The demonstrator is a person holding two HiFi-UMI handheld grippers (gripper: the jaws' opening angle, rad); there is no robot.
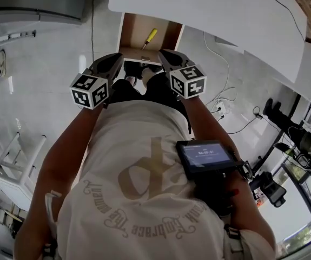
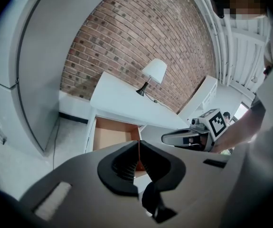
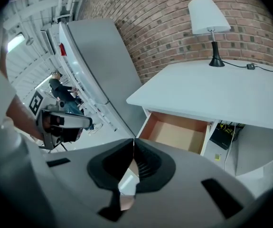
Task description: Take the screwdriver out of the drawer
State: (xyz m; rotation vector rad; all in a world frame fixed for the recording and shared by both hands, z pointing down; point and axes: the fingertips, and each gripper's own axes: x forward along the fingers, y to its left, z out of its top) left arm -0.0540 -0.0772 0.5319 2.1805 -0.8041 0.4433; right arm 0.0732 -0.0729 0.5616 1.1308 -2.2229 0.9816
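Note:
The drawer under the white desk stands pulled open. A screwdriver with a yellow handle lies on its brown bottom. My left gripper and right gripper hover side by side in front of the drawer, short of its front edge and pointing at it. In the left gripper view the jaws of the left gripper meet with nothing between them, and the drawer lies beyond. The right gripper is likewise shut and empty before the drawer. The screwdriver is hidden in both gripper views.
The white desk overhangs the drawer and carries a lamp against a brick wall. A tall grey cabinet stands to the drawer's left. Cables and a power strip lie on the floor at the right.

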